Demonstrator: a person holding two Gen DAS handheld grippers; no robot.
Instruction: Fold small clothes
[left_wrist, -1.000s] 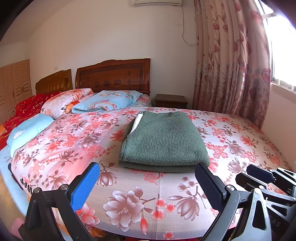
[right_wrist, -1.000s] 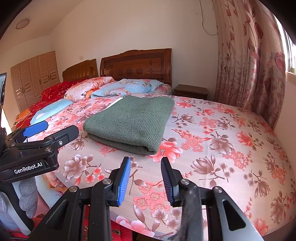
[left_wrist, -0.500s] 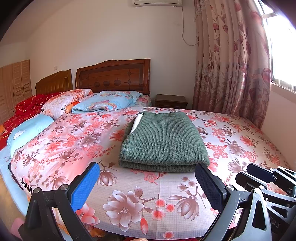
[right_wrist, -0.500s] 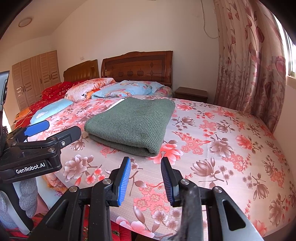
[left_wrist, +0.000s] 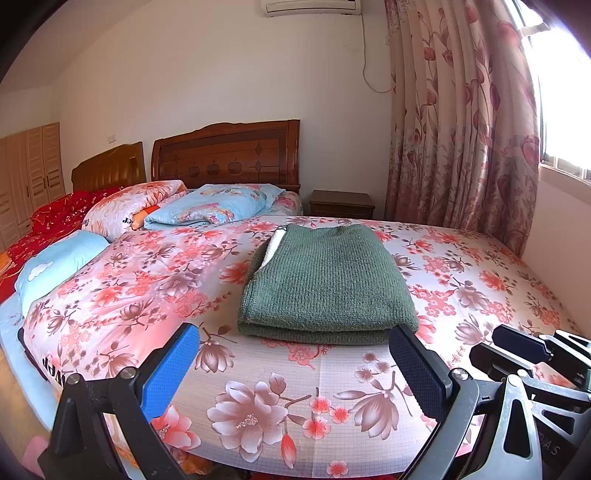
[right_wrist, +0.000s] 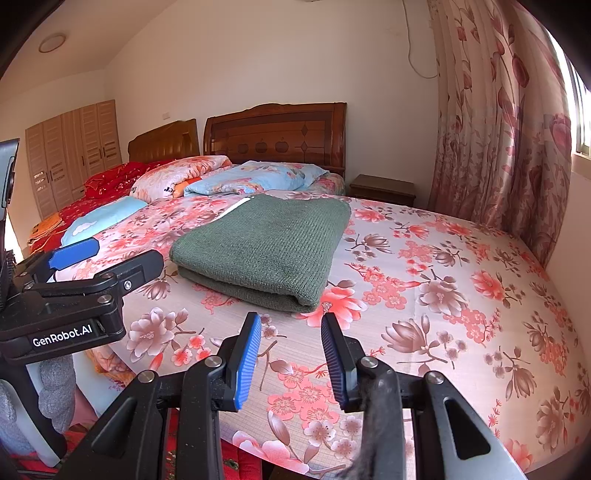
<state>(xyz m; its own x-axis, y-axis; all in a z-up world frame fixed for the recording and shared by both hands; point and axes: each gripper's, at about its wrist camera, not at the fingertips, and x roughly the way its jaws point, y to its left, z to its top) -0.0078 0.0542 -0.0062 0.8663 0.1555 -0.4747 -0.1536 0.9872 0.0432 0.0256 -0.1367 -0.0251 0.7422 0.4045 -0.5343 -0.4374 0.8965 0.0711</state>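
My left claw (left_wrist: 293, 363) is spread wide, nothing between the pads, held low over the near edge of the bed. My right claw (right_wrist: 290, 349) is parted to a narrow gap, also holding nothing, at the same near edge.

Task item: green knit garment (left_wrist: 327, 282), folded into a flat rectangle, lying on the floral bedspread (left_wrist: 258, 402) beyond both claws, touching neither. A white strip shows at its far left edge. In the right wrist view the garment (right_wrist: 264, 247) lies ahead and slightly left of my fingers.

Surroundings: nothing lies between the claws and the garment. Pillows (left_wrist: 214, 203) at the head of the bed, well apart from the garment. Two wooden headboards (left_wrist: 227, 157) against the wall, a nightstand (left_wrist: 341, 203) beside them, floral curtain (left_wrist: 461, 129) at right, air conditioner (left_wrist: 310, 6) at top, wardrobe (right_wrist: 74, 147) far left.

Writing: "GenRobot.AI" on the left claw's body, seen from the right wrist. Partial black letters on one pillow and at the bedspread's left edge, not readable.
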